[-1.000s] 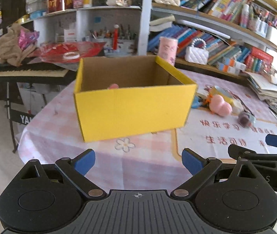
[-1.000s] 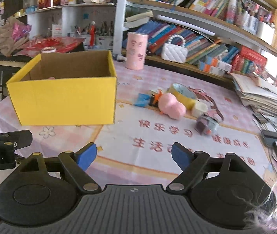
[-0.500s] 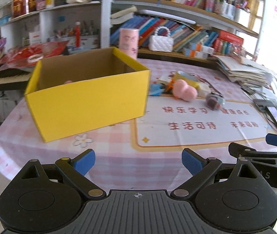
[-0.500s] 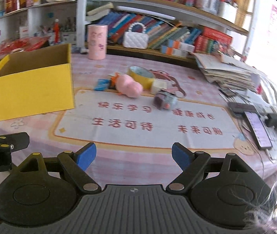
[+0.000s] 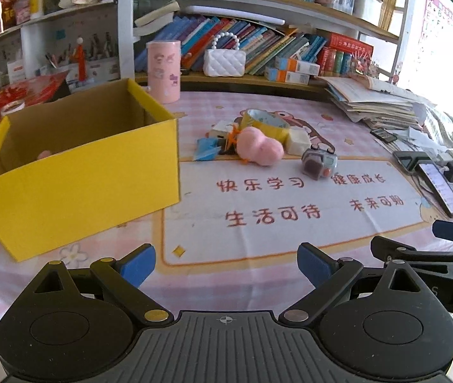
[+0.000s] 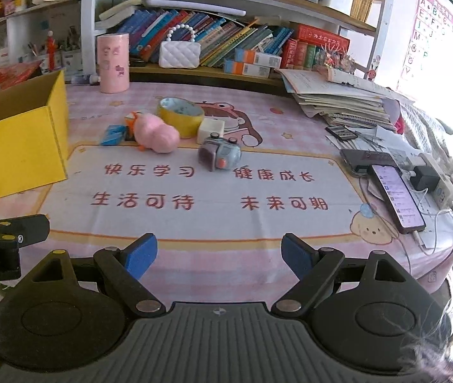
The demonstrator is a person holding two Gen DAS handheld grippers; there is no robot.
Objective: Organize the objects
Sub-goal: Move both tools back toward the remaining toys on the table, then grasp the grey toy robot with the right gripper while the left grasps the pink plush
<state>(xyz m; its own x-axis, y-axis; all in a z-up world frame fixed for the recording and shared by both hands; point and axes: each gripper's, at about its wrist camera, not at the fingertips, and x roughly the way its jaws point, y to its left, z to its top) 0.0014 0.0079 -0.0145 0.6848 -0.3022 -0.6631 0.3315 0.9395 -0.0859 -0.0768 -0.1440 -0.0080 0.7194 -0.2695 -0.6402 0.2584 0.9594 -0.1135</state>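
On your far left the yellow box (image 5: 76,172) stands open on the pink checked tablecloth (image 5: 213,108), a small pink thing (image 5: 44,154) lying inside it. Right of it, well apart from your grippers, the loose things lie bunched: blue packet (image 5: 208,148), pink plush toy (image 5: 259,150), yellow tape roll (image 5: 266,123), white block (image 5: 297,141) and grey toy camera (image 5: 319,162). Your left gripper (image 5: 226,263) and right gripper (image 6: 219,253) both hover over the near table edge, fingers spread, pinching nothing.

Both wrist views face table (image 5: 258,121) from near edge, overlapping.
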